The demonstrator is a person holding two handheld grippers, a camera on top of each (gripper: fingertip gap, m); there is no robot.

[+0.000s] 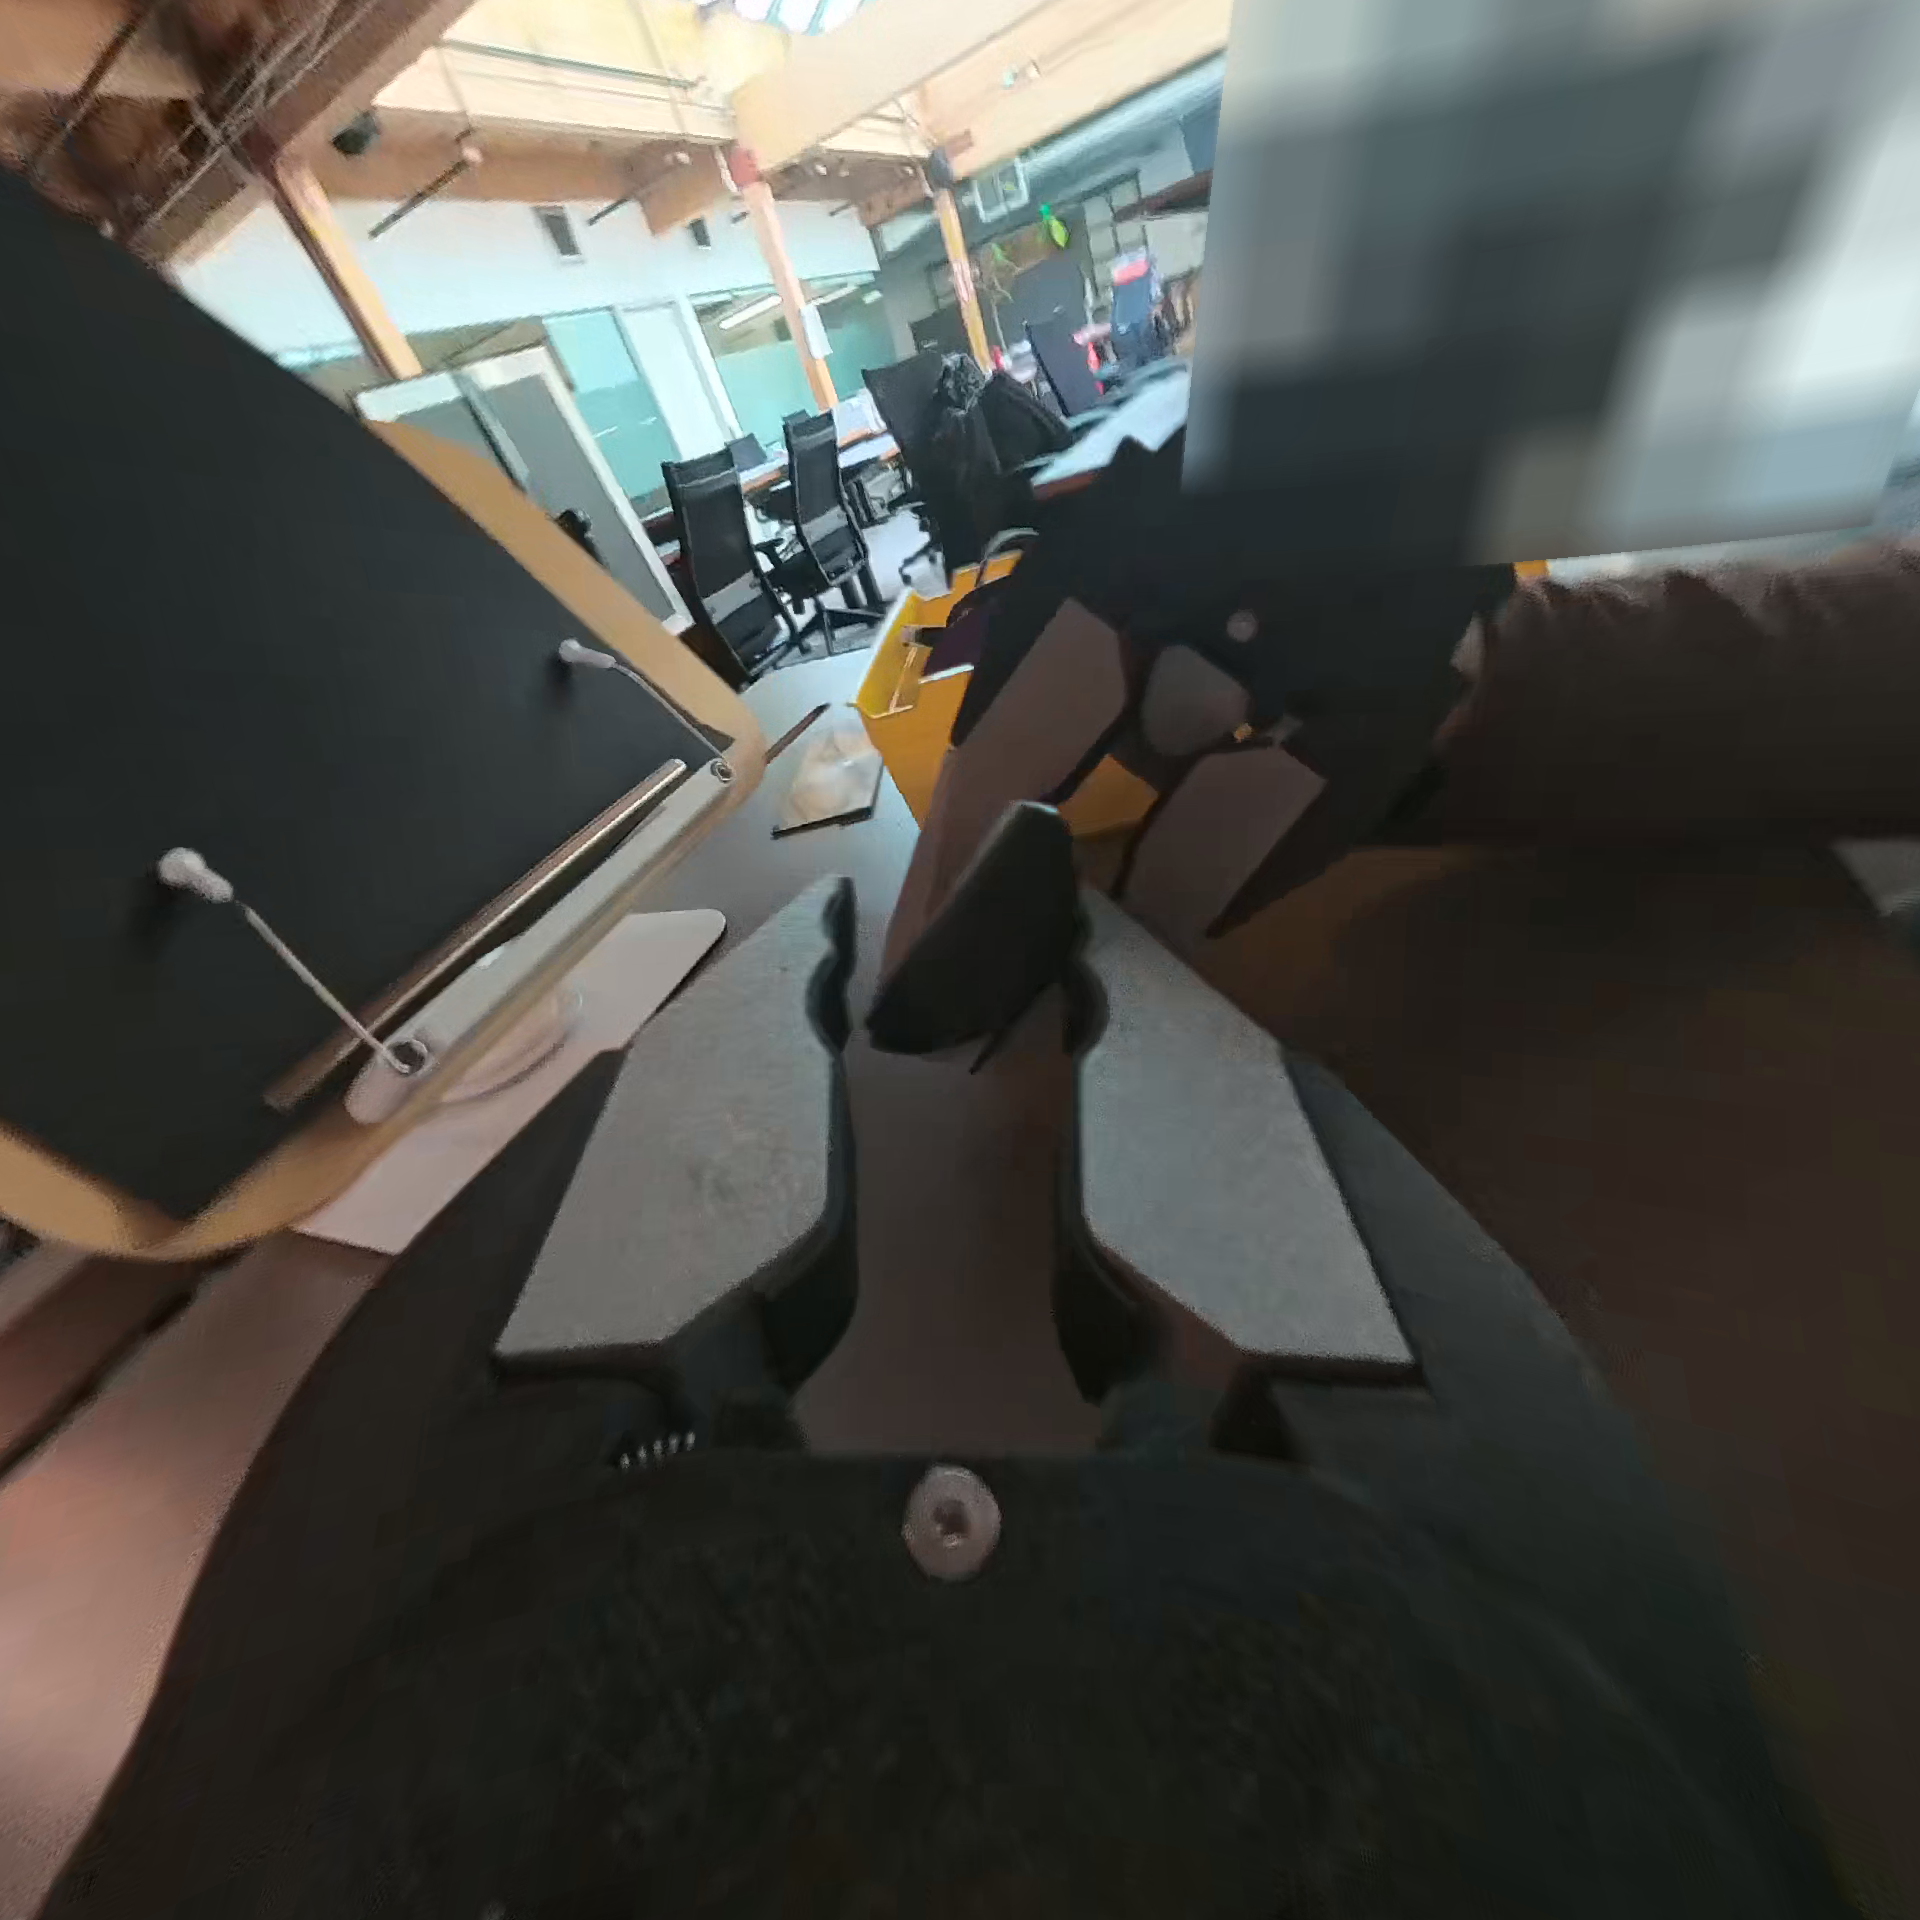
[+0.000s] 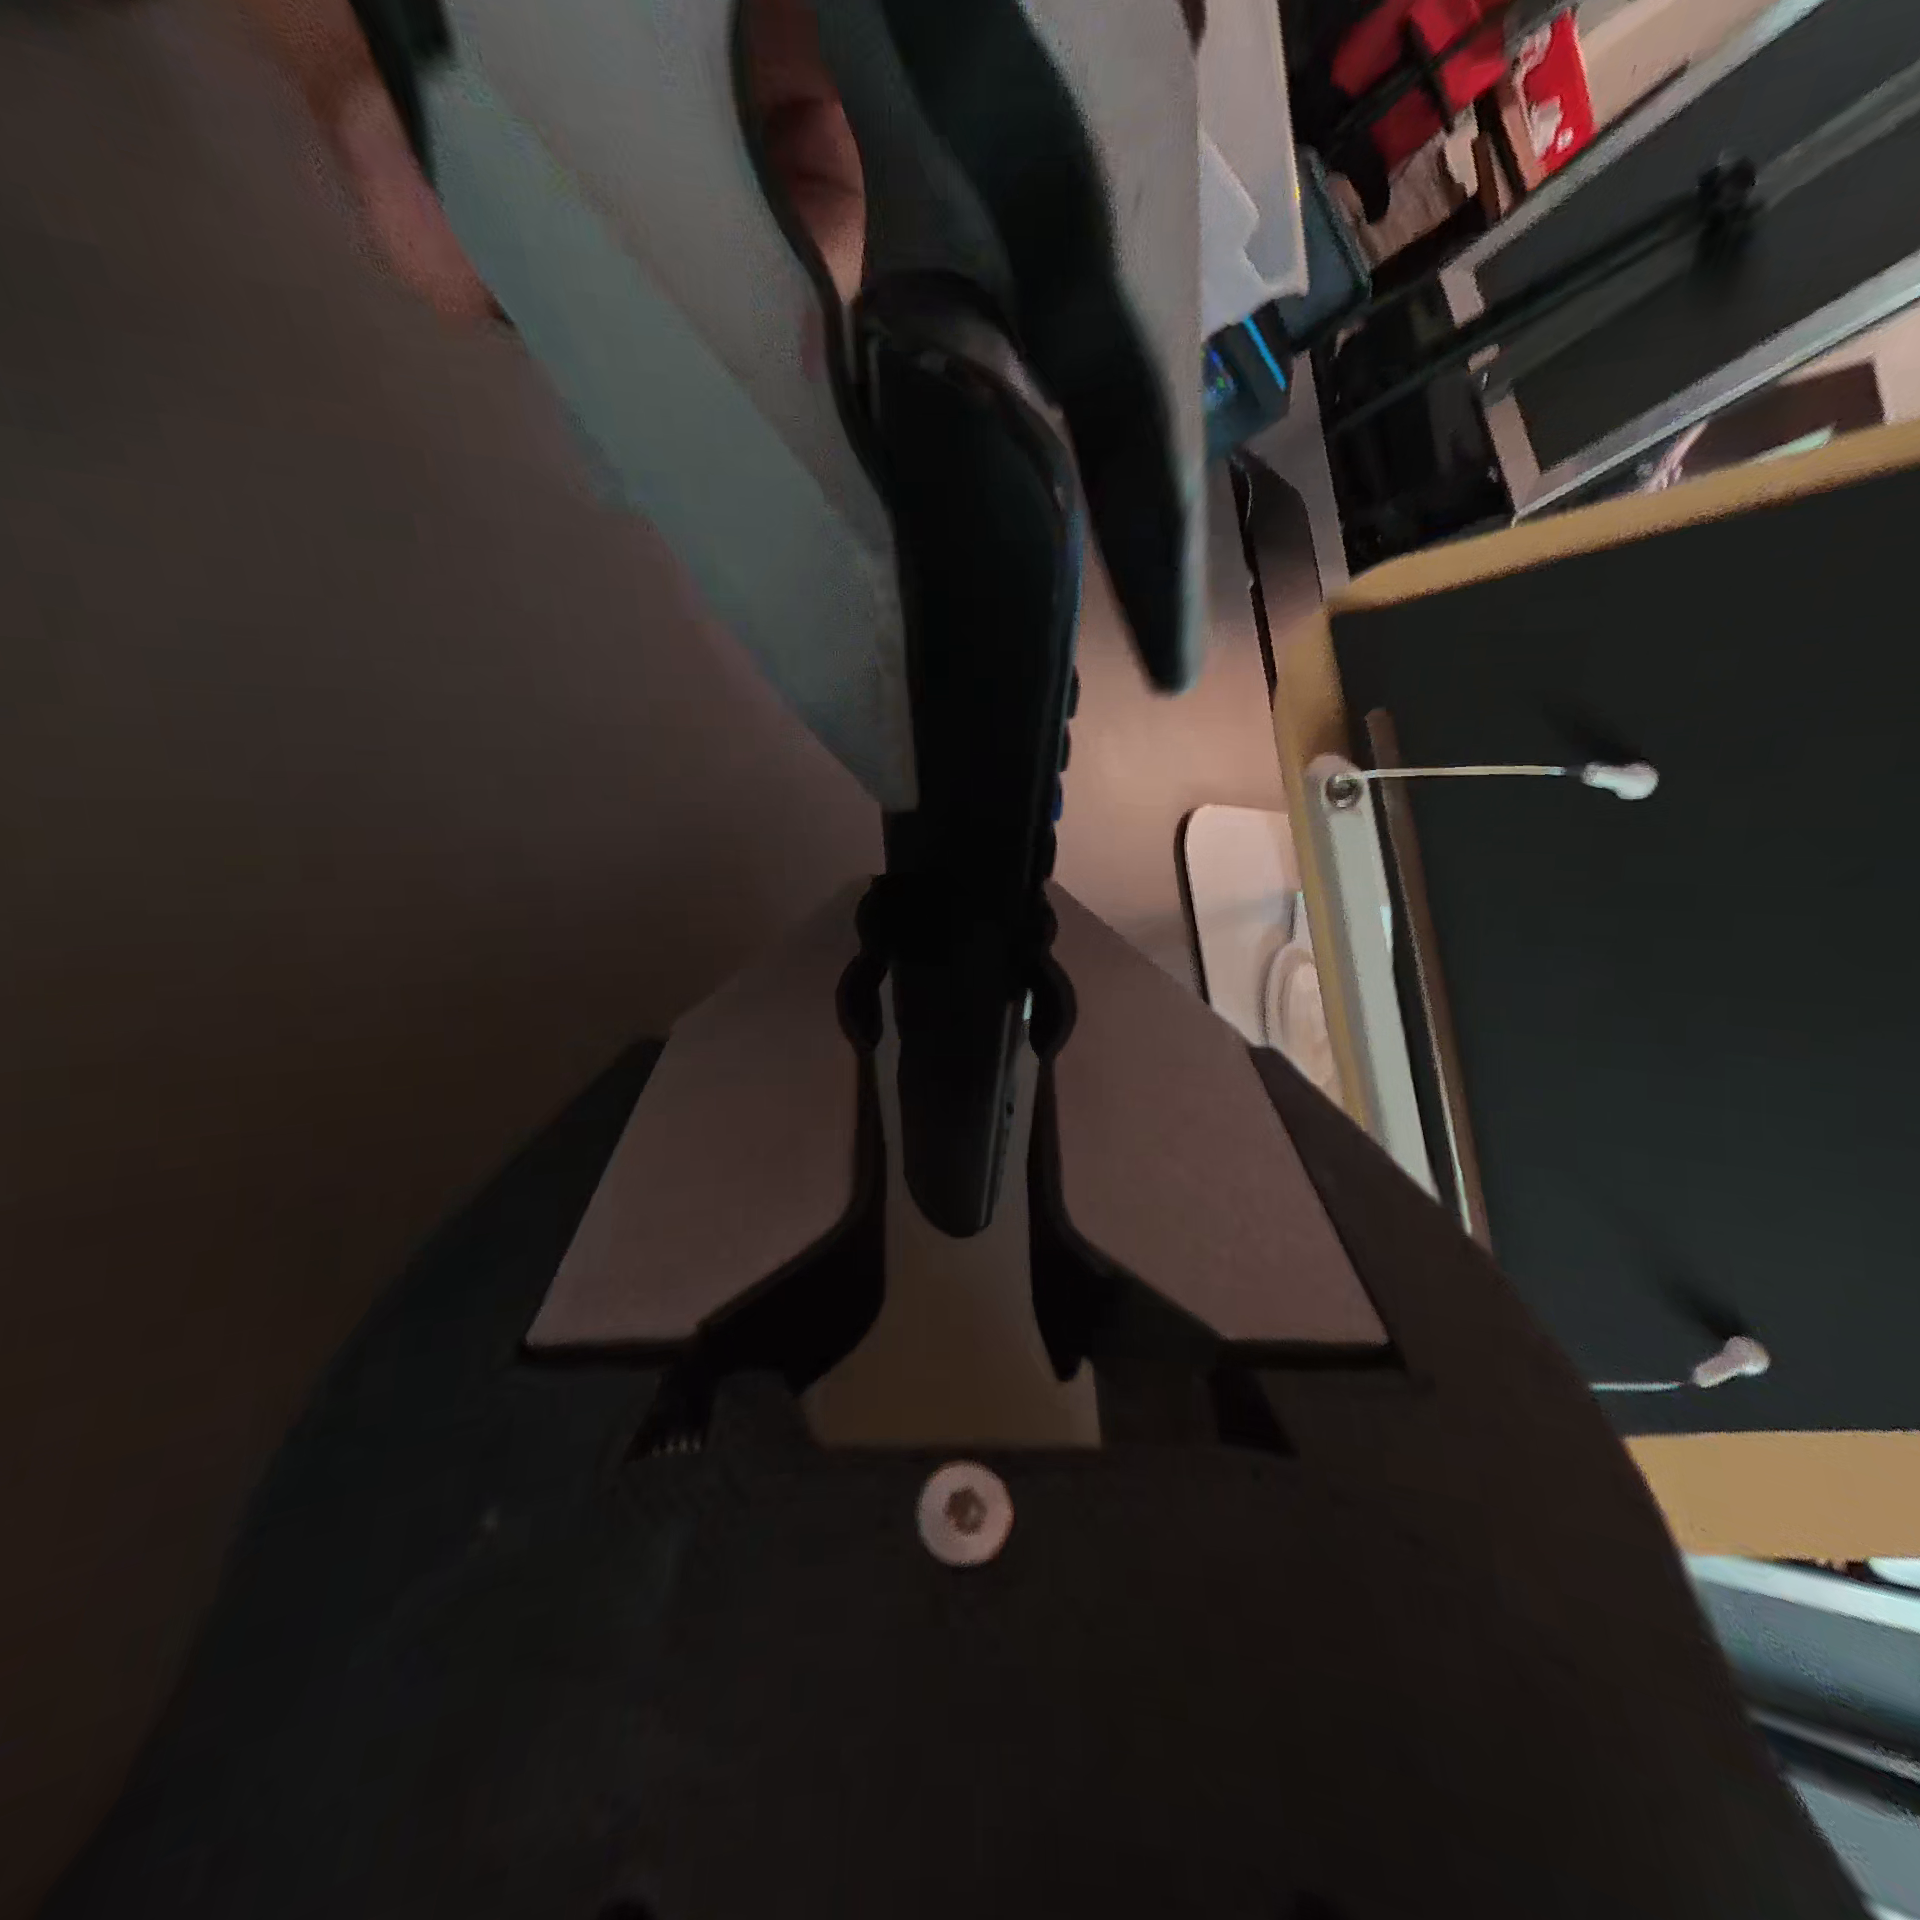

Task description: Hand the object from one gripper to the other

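Between the fingers of the right gripper (image 2: 956,997) sits the object (image 2: 977,727), a slim black remote-like bar, clamped near one end. Its far end reaches the left gripper (image 1: 961,966), whose fingers stand narrowly apart around it, seemingly not yet pressing. Just left of the object in the left wrist view leans a black panel with a wooden edge (image 1: 312,727). If the right gripper lets go before the left one closes, the bar would likely tip and fall; motion blur hides exact contact.

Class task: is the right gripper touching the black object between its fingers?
Touching. The right wrist view shows the right gripper with both fingertips pressed against the black object, no gap either side.
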